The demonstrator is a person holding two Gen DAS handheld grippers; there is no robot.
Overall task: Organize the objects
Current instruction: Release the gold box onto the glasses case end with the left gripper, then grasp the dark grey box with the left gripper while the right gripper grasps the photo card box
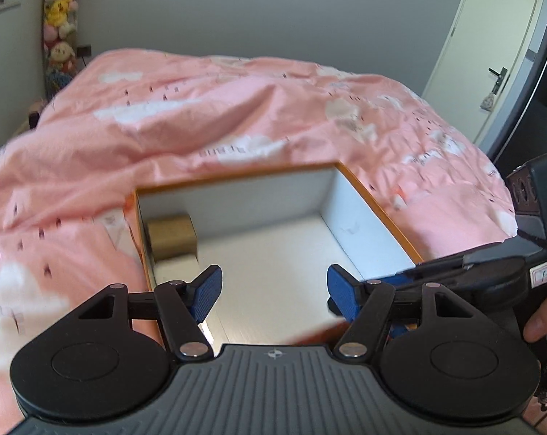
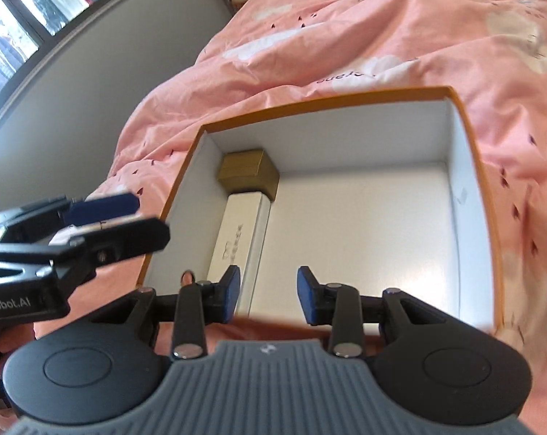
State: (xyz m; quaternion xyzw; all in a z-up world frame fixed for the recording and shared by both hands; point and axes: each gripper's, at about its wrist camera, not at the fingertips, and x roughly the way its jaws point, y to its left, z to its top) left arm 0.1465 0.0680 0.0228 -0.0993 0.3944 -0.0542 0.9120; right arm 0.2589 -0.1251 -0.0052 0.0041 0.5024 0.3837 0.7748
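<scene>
An open orange-rimmed box (image 1: pixel 237 178) with a white inside lies on the pink bed; it also shows in the right wrist view (image 2: pixel 327 103). A small gold box (image 2: pixel 248 174) sits in its far left corner, also seen in the left wrist view (image 1: pixel 172 237). A long white box (image 2: pixel 242 239) lies in front of it along the left wall. My left gripper (image 1: pixel 273 291) is open and empty over the box's near part. My right gripper (image 2: pixel 268 295) is open and empty above the near edge.
A pink quilt (image 1: pixel 201 116) covers the bed around the box. Plush toys (image 1: pixel 59 21) stack in the far left corner. A white door (image 1: pixel 490 54) stands at the right. A window (image 2: pixel 37 7) is at the left.
</scene>
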